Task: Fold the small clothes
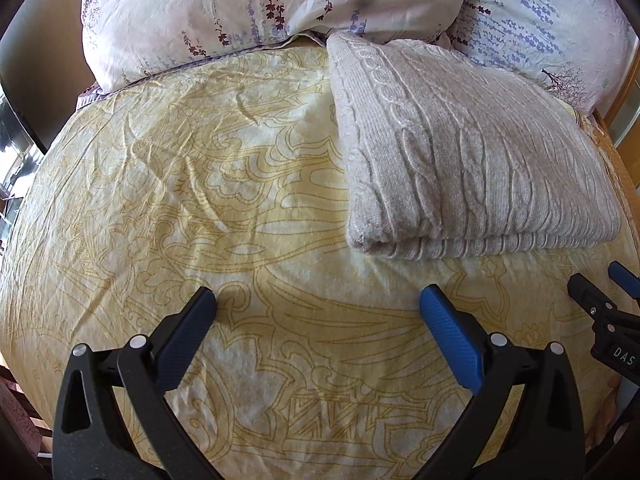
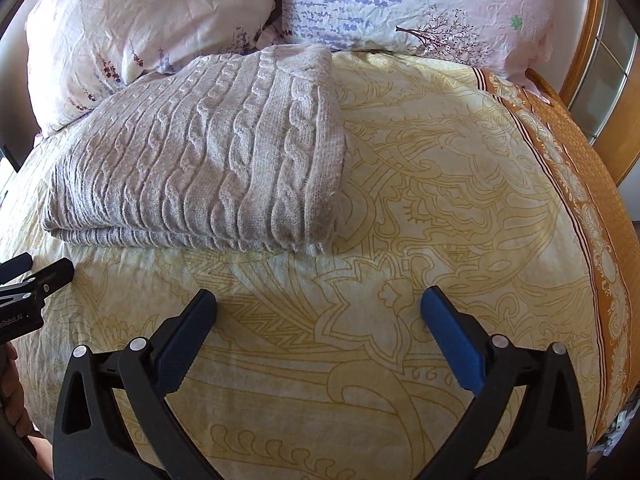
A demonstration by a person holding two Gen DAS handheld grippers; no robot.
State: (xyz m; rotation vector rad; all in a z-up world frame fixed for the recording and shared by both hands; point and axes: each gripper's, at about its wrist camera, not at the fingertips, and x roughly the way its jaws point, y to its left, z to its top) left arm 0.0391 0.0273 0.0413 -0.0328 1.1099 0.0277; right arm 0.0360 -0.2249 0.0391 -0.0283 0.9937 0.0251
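Sweater (image 1: 472,152) lies folded ahead of both grippers, apparently finished. Left gripper (image 1: 318,306) and right gripper (image 2: 318,306) hover spread wide and empty over the bedspread (image 1: 200,200); any tidying should pinch only its near folded edge.

A home bedroom: a bed under a yellow patterned cover (image 1: 200,200), two floral pillows (image 2: 140,20) at its head, a wooden bed frame (image 2: 580,60) at the edge, a folded sweater (image 1: 460,152) on top.
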